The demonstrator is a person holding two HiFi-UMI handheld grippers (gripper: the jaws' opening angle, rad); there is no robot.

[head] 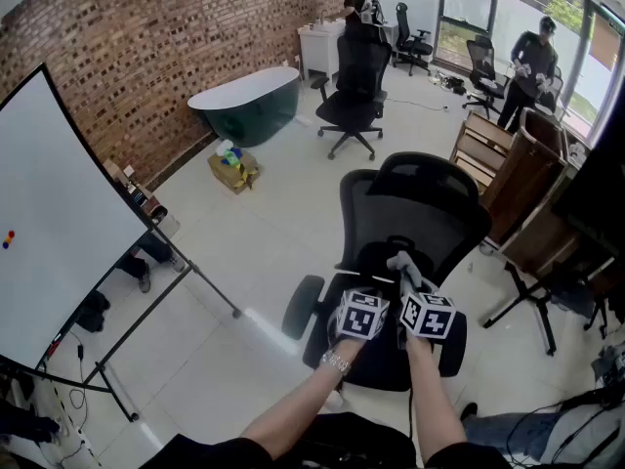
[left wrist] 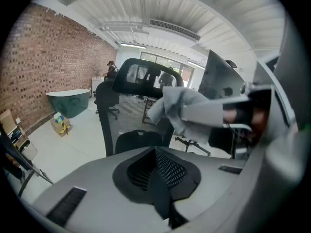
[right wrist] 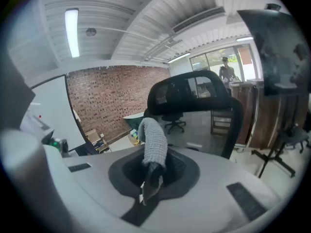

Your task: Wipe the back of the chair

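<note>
Head view: a black mesh office chair [head: 415, 213] stands on the white floor [head: 244, 252] near a brick wall [head: 146, 47]. The left gripper [head: 376, 289] and right gripper [head: 405, 283] are over its seat.

Left gripper view: fingers clenched, empty.

Right gripper view: fingers grasp a grey knitted cloth [right wrist: 153, 140].

— Head view?
— From overhead, pitched steeply down; black chair [head: 415, 213] at twelve o'clock, a little way off, brick wall [head: 176, 57] from nine to eleven.
— Left gripper view?
— Low, aimed along its own jaws; same chair near at twelve, grey cloth [left wrist: 177, 106] close at two.
— Right gripper view?
— Low too, facing the chair's top at one; same cloth right at the lens, wall at ten.
— Shared by all three?
— Chair, wall, green tub [head: 249, 101].
</note>
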